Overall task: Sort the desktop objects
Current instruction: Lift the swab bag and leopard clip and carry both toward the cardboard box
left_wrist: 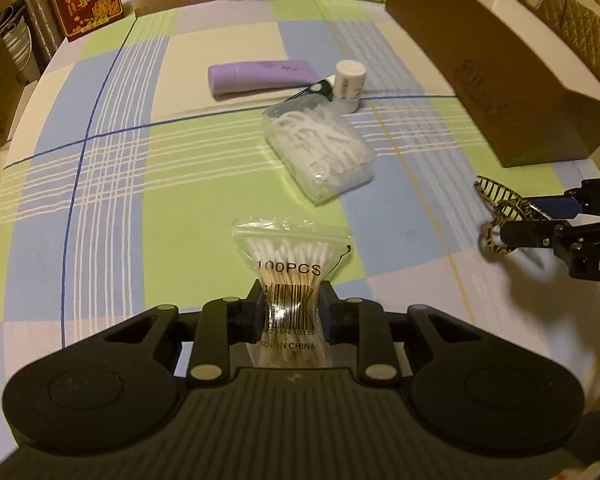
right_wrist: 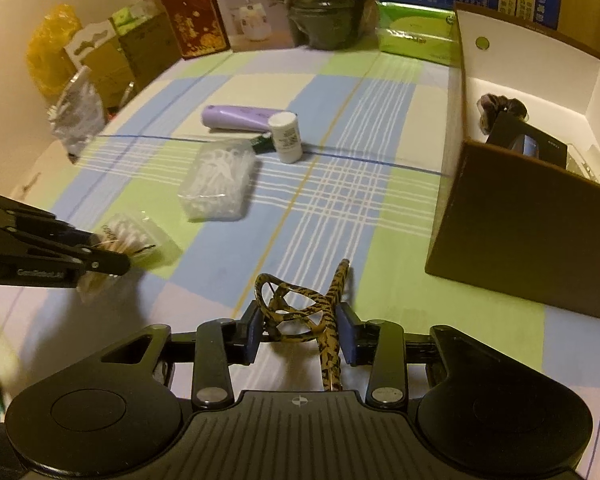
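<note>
The left gripper (left_wrist: 290,312) is clenched on a zip bag of cotton swabs (left_wrist: 290,280), its pads pinching the bag across the barcode so the plastic waists in between them. The bag hangs clear of the checked tablecloth (left_wrist: 112,208), on the near side of the brown cardboard box (left_wrist: 496,76) and well apart from it. It looks light and soft: the film is slippery and the swabs can shift inside, so a pinch across the packed middle, as here, seems safer than one on the loose sealed top.

The right gripper (right_wrist: 302,330) grasps a leopard-print hair claw clip (right_wrist: 300,308), with the pads on either side of its looped handles and the toothed end pointing toward the open box (right_wrist: 512,216). The clip is probably stiff, light plastic with a spring hinge; squeezing the handles may open its teeth, and the glossy curved surface could twist in the grip.

Between the held things and the far end of the box lie a clear case of floss picks (left_wrist: 320,152), a purple tube (left_wrist: 260,76) and a small white bottle (left_wrist: 350,86), all near one another on the cloth. Inside the box a dark hair tie (right_wrist: 500,106) and a black case already rest.
</note>
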Demonstrator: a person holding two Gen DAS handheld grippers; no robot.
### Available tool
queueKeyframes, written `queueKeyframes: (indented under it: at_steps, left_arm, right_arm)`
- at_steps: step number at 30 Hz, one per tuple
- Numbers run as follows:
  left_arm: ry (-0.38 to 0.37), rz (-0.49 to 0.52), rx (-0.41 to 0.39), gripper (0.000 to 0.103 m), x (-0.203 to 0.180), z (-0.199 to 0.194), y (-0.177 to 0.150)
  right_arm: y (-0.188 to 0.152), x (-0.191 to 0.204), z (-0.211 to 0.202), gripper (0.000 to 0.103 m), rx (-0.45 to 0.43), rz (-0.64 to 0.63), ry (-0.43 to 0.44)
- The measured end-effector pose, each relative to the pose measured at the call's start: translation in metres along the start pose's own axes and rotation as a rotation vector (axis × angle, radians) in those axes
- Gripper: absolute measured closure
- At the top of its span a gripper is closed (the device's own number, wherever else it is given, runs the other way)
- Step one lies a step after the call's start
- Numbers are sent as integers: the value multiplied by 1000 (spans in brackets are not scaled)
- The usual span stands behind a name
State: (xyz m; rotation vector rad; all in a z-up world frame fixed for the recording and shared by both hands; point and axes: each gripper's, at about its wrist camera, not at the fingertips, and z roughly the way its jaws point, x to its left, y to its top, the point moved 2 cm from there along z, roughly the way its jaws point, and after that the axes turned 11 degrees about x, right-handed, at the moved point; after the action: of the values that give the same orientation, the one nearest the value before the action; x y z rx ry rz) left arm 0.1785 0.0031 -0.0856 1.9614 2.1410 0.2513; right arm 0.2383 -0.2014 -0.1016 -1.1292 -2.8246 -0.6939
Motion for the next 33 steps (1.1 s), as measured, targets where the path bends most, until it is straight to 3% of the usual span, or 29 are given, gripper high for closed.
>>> queueKeyframes:
  at_steps: [15, 24, 33]
  left_arm:
    - [-52, 99, -136, 81, -60, -52, 15]
    - [-80, 146, -183, 81, -93, -62, 32]
    - [-99, 185, -229, 81, -121, -75, 44]
  right_arm:
    - [-17, -16, -62, 67, -119, -45, 24]
    - [-16, -28, -109, 67, -232, -44, 39]
    - [-24, -46, -134, 67, -284, -9, 18]
